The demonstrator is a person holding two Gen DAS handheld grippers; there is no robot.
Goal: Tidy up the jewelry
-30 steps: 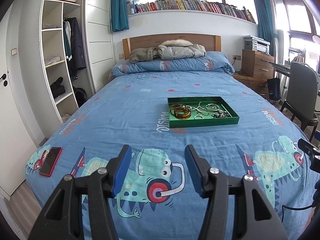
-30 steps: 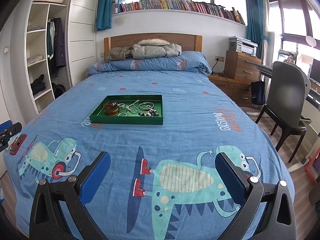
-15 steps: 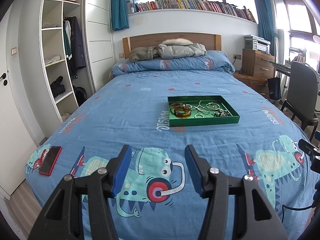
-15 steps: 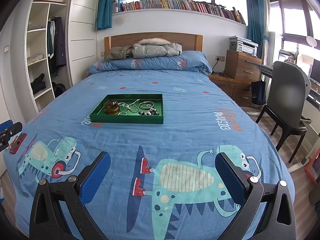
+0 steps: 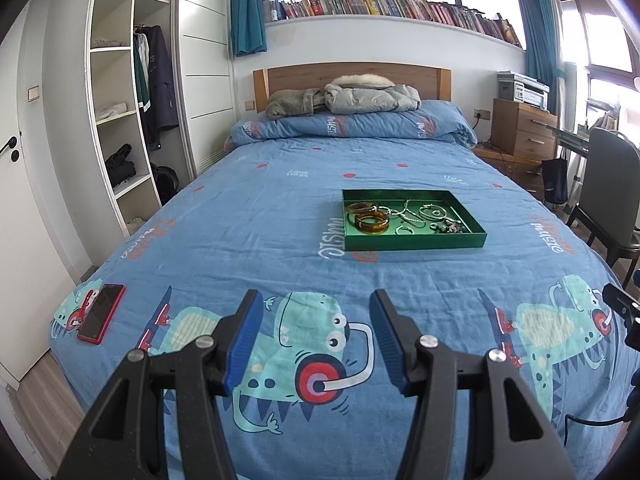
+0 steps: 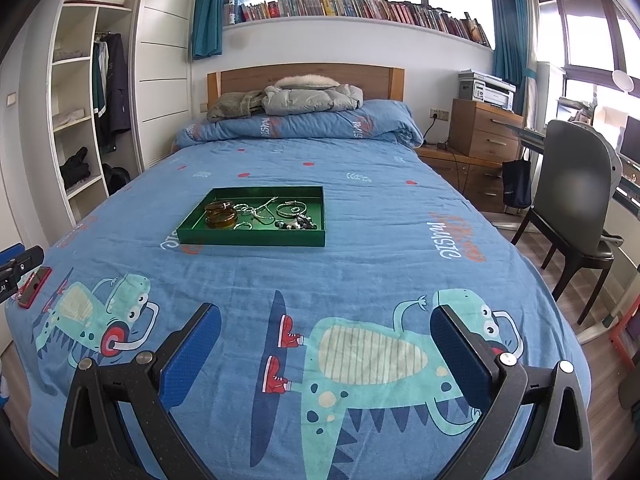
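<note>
Left wrist view: we see our left gripper (image 5: 316, 300) gaping, empty; green tray (image 5: 414, 241) of bangles (image 5: 370, 218) beyond
Right wrist view: our right gripper (image 6: 326, 316) spread wide, empty

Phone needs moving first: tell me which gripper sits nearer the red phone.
Left. The left gripper hovers just right of the red phone; the right gripper is farther right.

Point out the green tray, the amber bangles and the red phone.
Green tray (image 5: 416, 241), left wrist view, near wall.
Amber bangles (image 5: 372, 222), left wrist view, rim of front bangle.
Red phone (image 5: 101, 313), left wrist view, middle of screen.
</note>
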